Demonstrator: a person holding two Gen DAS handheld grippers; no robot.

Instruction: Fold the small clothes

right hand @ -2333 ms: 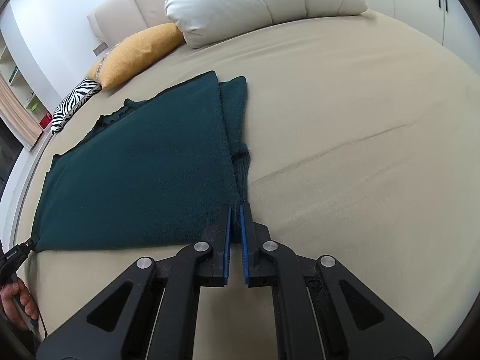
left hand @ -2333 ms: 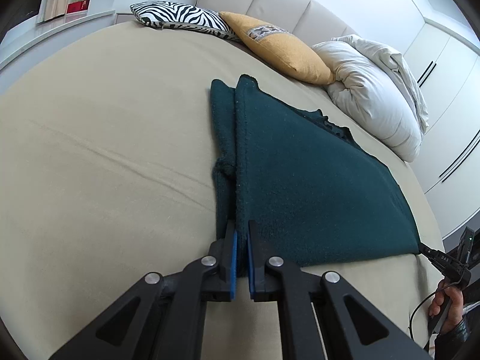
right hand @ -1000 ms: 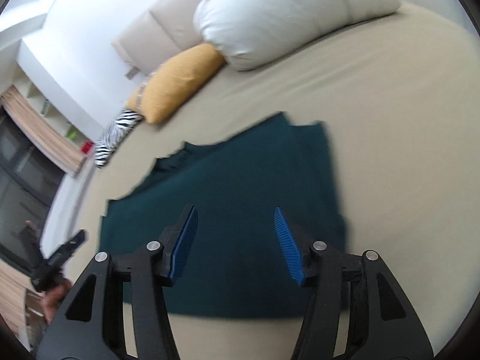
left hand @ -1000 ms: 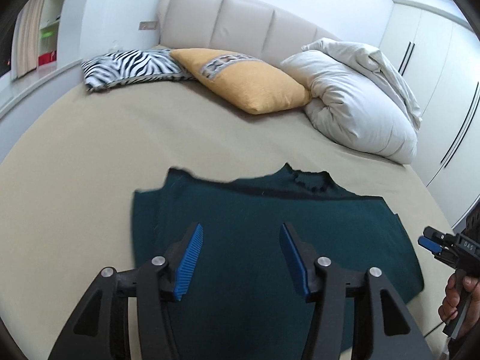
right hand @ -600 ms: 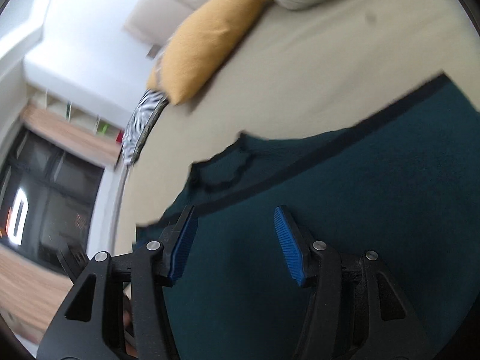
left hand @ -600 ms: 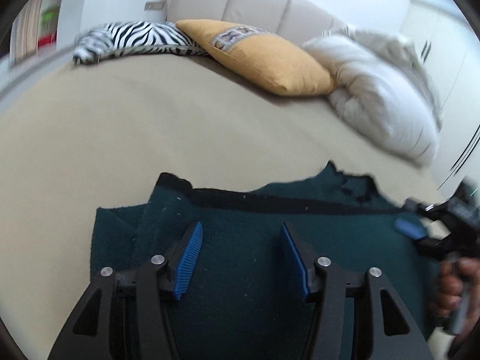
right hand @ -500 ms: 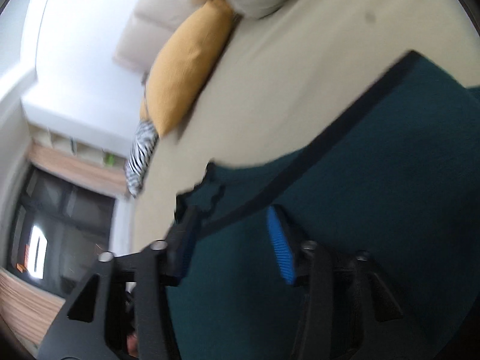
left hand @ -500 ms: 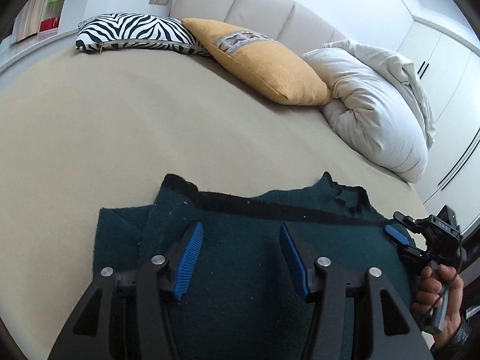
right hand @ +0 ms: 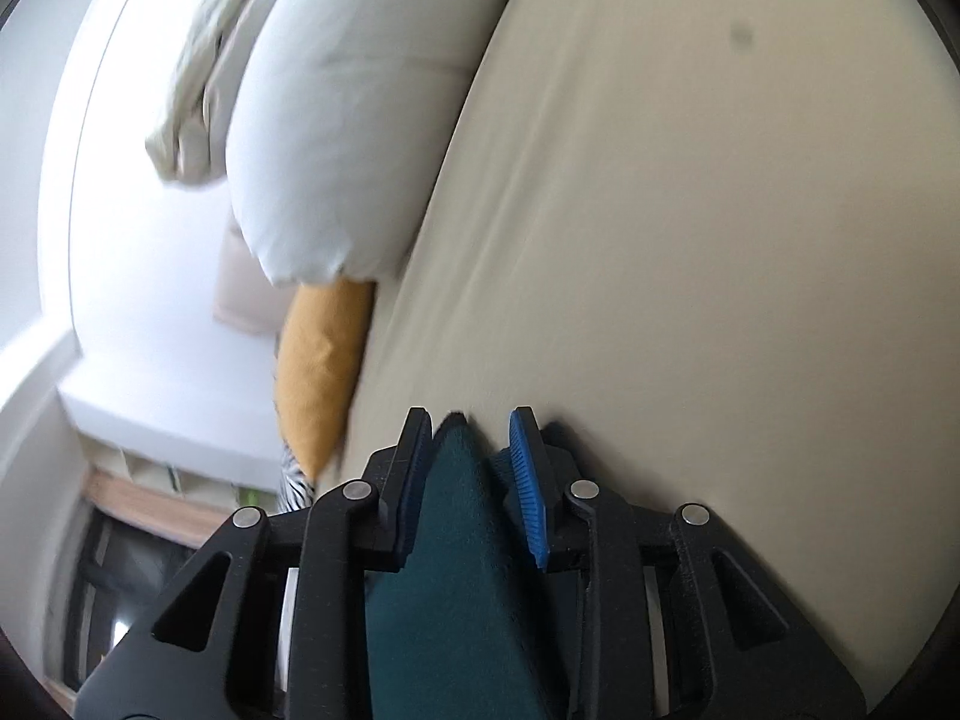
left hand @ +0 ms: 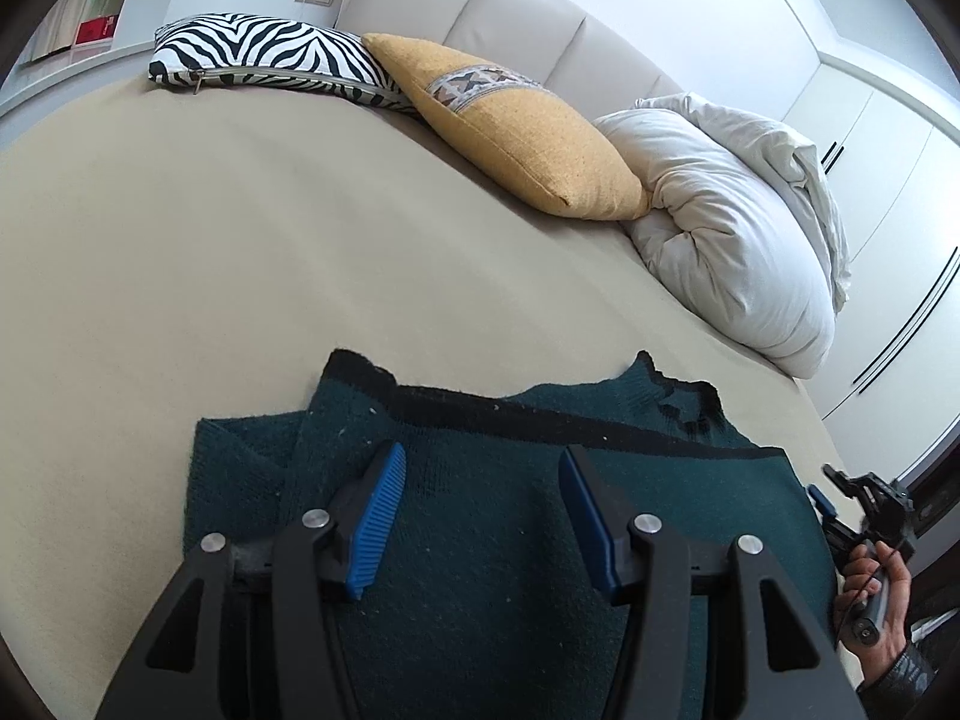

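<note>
The left tool (left hand: 480,516) sits in the lower centre of its frame with its blue pads (left hand: 378,519) wide apart and nothing between them, hovering over the dark green sweater (left hand: 510,570). The sweater lies flat on the beige bed (left hand: 240,240), filling the lower half of the frame, with its black-trimmed edge and neckline turned toward the headboard and a sleeve tucked in at the lower left. That tool is probably held open because it is about to take a fresh edge for the next fold.

In the right wrist view, the right tool (right hand: 471,480) at bottom centre has a raised ridge of the sweater's fabric between its pads, which are partly closed; the picture is blurred, so I cannot tell whether they are truly clamped on it. In the left wrist view this tool shows at the right edge, at the sweater's right side, gripped by the person's hand (left hand: 876,588). Taking that side would let the garment be folded across.

Beyond the sweater, along the upper frame, rest a zebra-striped pillow (left hand: 264,54), a mustard cushion (left hand: 528,144) and a crumpled white duvet (left hand: 732,228).

No brand, label or writing can be read.
</note>
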